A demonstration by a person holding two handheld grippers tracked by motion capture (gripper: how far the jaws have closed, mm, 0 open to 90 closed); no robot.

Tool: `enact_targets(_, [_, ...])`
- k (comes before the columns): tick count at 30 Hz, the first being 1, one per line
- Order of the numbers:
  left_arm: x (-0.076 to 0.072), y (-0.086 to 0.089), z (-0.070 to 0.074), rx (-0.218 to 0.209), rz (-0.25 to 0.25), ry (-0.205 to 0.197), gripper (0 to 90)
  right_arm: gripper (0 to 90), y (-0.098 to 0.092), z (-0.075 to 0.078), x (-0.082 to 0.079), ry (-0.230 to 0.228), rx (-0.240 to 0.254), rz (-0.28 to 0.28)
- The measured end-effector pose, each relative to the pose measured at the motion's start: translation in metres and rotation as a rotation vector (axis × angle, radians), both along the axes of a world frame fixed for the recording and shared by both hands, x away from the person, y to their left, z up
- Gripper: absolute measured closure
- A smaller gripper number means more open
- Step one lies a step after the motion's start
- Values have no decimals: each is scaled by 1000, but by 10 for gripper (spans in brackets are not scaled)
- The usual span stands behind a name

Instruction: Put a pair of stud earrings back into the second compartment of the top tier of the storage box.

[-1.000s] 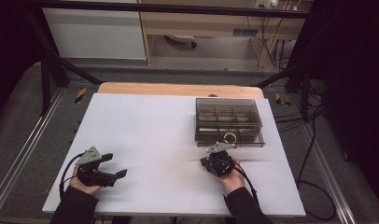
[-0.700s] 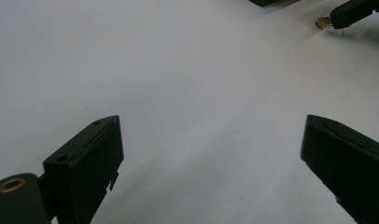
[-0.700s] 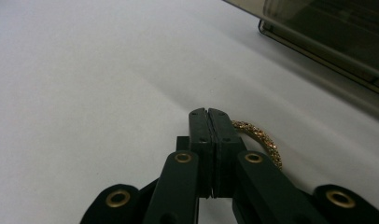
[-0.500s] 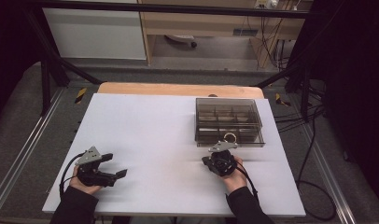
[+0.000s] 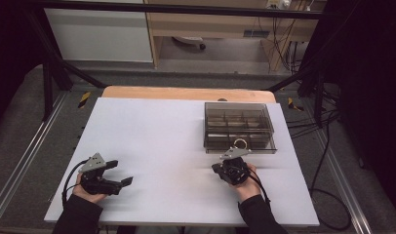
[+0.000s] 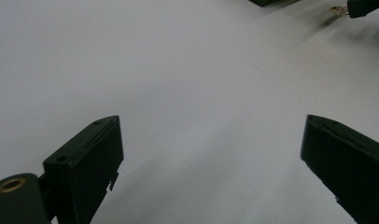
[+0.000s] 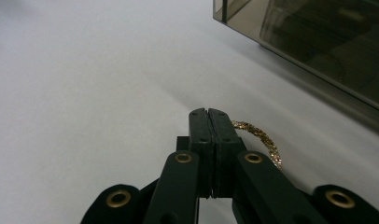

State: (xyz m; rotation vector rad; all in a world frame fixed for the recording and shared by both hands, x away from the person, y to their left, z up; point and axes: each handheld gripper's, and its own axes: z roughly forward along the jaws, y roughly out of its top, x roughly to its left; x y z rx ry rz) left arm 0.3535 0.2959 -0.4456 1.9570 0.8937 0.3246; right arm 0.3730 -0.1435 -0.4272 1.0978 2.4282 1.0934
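Between closed right tongs (image 7: pixel 209 114), glittery gold ring (image 7: pixel 262 137), arcing rightward.

High view overhead, faces forward-down; gripper views skim white table (image 5: pixel 157 136).

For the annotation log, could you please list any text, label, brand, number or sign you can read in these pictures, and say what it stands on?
None can be read.
White table: bare, no print.
Smoked clear compartment box: no label visible.
Left gripper and right gripper: plain black jaws with brass rivets, no markings; the right one is shut on a gold glitter ring.
Yellow-black floor markers: hazard stripes, no words.
Small dark plate on the far bench: too small and blurred to read.
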Motion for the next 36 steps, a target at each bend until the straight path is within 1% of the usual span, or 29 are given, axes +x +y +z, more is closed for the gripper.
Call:
enact_targets(13, [0, 0, 0, 1, 0, 0, 56, 899, -2, 12, -8, -2, 18, 26])
enact_targets(17, [0, 0, 0, 1, 0, 0, 56, 899, -5, 15, -9, -3, 31, 21])
enact_targets(23, [0, 0, 0, 1, 1, 1, 56, 899, -9, 21, -12, -11, 30, 29])
enact_targets(27, [0, 0, 0, 1, 1, 1, 56, 899, -11, 25, -14, -8, 37, 29])
enact_targets(30, [0, 0, 0, 1, 1, 1, 55, 899, -11, 28, -16, -7, 33, 36])
enact_targets(36, [0, 0, -1, 1, 0, 1, 56, 899, -14, 35, -19, -18, 40, 44])
